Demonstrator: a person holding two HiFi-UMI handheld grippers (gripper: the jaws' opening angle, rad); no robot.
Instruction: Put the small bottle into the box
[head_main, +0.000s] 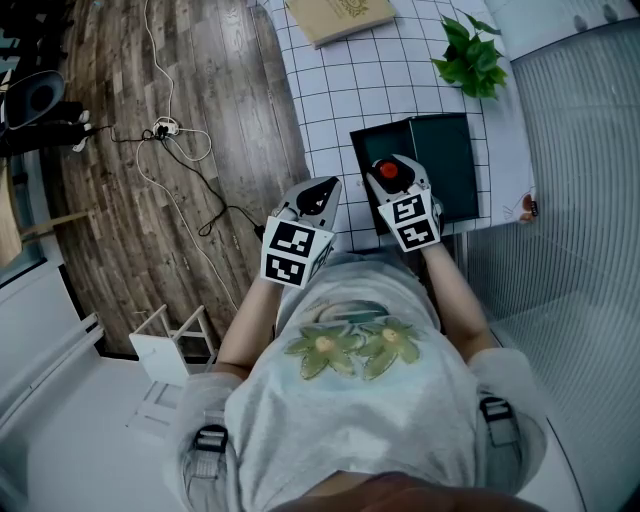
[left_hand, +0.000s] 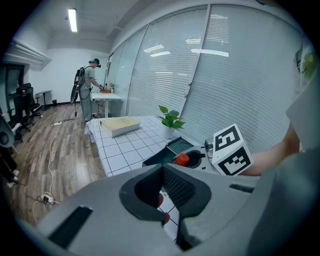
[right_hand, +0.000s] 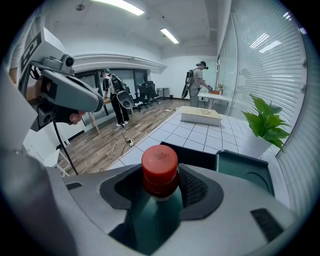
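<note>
My right gripper (head_main: 393, 172) is shut on a small green bottle with a red cap (right_hand: 160, 167), holding it upright between the pads. It hovers at the near edge of a dark open box (head_main: 452, 160) on the white gridded table (head_main: 340, 90). In the right gripper view the box's black inside (right_hand: 197, 156) lies just beyond the cap, with its teal lid (right_hand: 247, 171) to the right. My left gripper (head_main: 322, 190) hangs beside it to the left, over the table's edge, shut with nothing in it. From the left gripper view I see the red cap (left_hand: 183, 159) and the box (left_hand: 167, 154).
A potted plant (head_main: 472, 55) stands past the box and a flat tan box (head_main: 340, 15) lies at the table's far end. Window blinds (head_main: 570, 170) run along the right. Cables (head_main: 170, 130) and a white rack (head_main: 170, 345) lie on the wooden floor to the left. People stand far off.
</note>
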